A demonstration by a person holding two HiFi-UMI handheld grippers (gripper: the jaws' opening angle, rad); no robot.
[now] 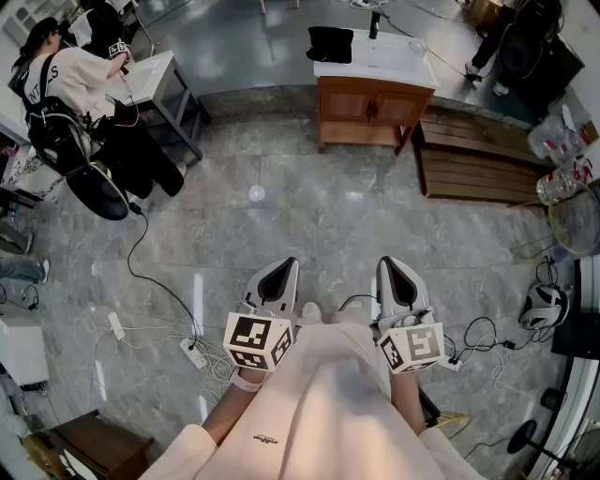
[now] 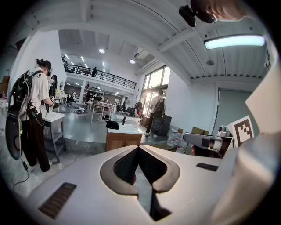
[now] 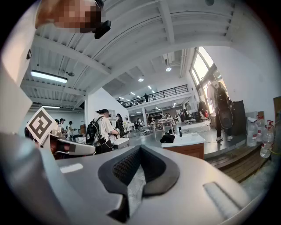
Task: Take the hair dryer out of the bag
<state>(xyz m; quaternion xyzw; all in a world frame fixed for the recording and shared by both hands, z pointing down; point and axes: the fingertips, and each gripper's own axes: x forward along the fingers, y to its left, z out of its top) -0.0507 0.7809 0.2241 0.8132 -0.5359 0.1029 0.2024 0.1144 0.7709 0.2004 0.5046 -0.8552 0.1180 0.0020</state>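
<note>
A black bag (image 1: 330, 43) lies on the white top of a wooden cabinet (image 1: 370, 108) far across the floor; it also shows as a small dark bag (image 2: 112, 125) in the left gripper view and as a bag (image 3: 167, 139) in the right gripper view. No hair dryer is visible. A slim dark upright object (image 1: 373, 23) stands beside the bag. My left gripper (image 1: 286, 266) and right gripper (image 1: 390, 264) are held close to my body, side by side, well short of the cabinet. Both are shut with nothing between the jaws, as the left gripper (image 2: 138, 147) and right gripper (image 3: 140, 147) show.
A person with a backpack (image 1: 66, 84) stands at a white table (image 1: 159, 75) at the far left. A low wooden slatted bench (image 1: 478, 155) sits right of the cabinet, with water bottles (image 1: 562, 141) behind it. Cables and a power strip (image 1: 192, 352) trail over the stone floor.
</note>
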